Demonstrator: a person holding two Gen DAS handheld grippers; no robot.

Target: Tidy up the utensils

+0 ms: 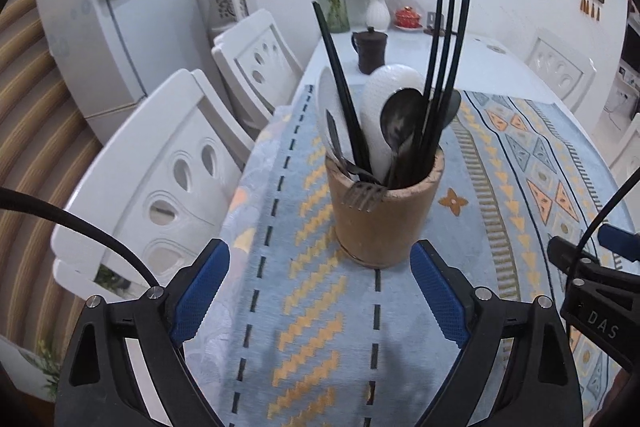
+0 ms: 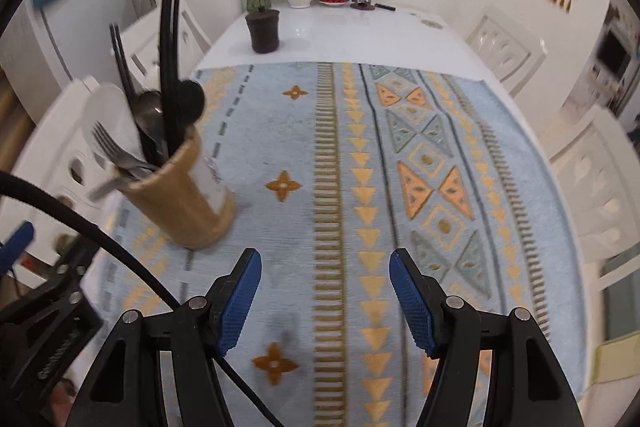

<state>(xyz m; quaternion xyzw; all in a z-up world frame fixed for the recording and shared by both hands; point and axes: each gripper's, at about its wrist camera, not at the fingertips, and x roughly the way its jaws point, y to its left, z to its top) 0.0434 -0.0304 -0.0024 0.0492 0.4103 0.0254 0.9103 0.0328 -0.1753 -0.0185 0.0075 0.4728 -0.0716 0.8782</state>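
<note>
With utensils packed in the holder at frame centre, the left tool is gaping wide, framing it for steadying; the right tool is hovering wide, empty.

White table under patterned cloth (blue); holder seemingly upright

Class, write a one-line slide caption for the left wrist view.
Open left gripper faces a wooden holder packed with chopsticks, spoons and a fork.
</note>
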